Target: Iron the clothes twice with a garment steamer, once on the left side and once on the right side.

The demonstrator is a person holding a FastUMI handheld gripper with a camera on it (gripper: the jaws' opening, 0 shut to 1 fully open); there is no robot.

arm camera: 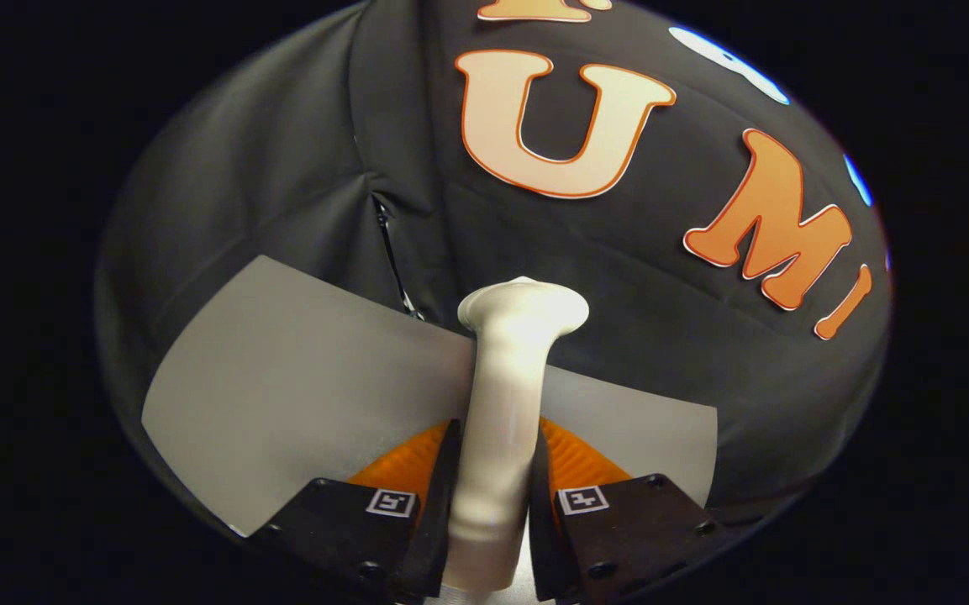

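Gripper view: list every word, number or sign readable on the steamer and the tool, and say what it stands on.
On the steamer: none; it is plain.
On the tool, shut on the steamer: one square coded marker on each of its fingers, a pattern with no words or numbers.

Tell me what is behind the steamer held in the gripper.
Behind the steamer, clamped between the gripper fingers, lies a grey tabletop, then the black cloth wall. The steamer's handle covers a strip of the tabletop.
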